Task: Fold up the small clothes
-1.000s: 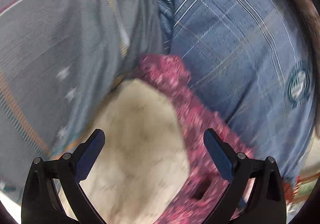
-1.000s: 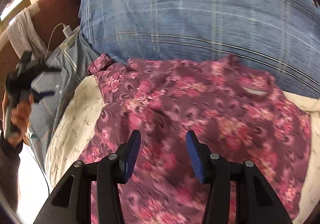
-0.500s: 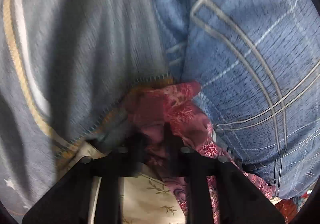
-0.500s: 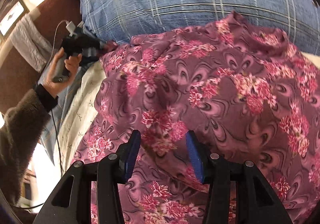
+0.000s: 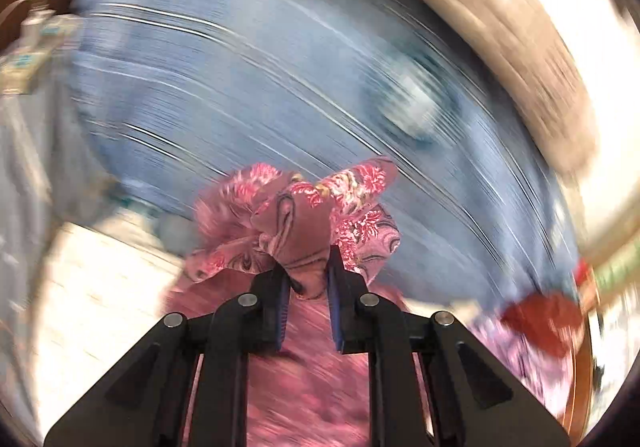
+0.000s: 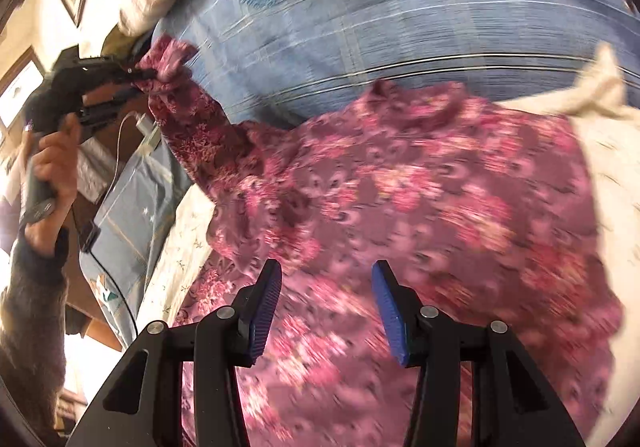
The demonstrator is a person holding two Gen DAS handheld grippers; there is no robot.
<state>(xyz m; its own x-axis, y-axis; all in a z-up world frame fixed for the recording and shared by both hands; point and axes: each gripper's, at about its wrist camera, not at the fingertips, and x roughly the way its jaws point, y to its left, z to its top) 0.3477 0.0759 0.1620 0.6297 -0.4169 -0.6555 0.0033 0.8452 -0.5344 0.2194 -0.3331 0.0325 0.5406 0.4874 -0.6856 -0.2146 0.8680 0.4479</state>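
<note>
A maroon floral garment lies spread over a cream sheet on a bed. In the left wrist view my left gripper is shut on a bunched corner of the garment and holds it up off the bed. The right wrist view shows the same gripper at upper left, with a sleeve-like part hanging stretched from it. My right gripper hovers over the middle of the garment, its blue pads apart and no cloth pinched between them.
A big blue plaid pillow rises behind the garment. A grey-blue cloth with stars and a white charger with its cable lie at the left edge of the bed. The person's hand grips the left tool. Something red lies far right.
My left gripper went from wide open to shut on the garment's corner, then rose and swung away with it. The right gripper shifted across the garment, jaws unchanged.
</note>
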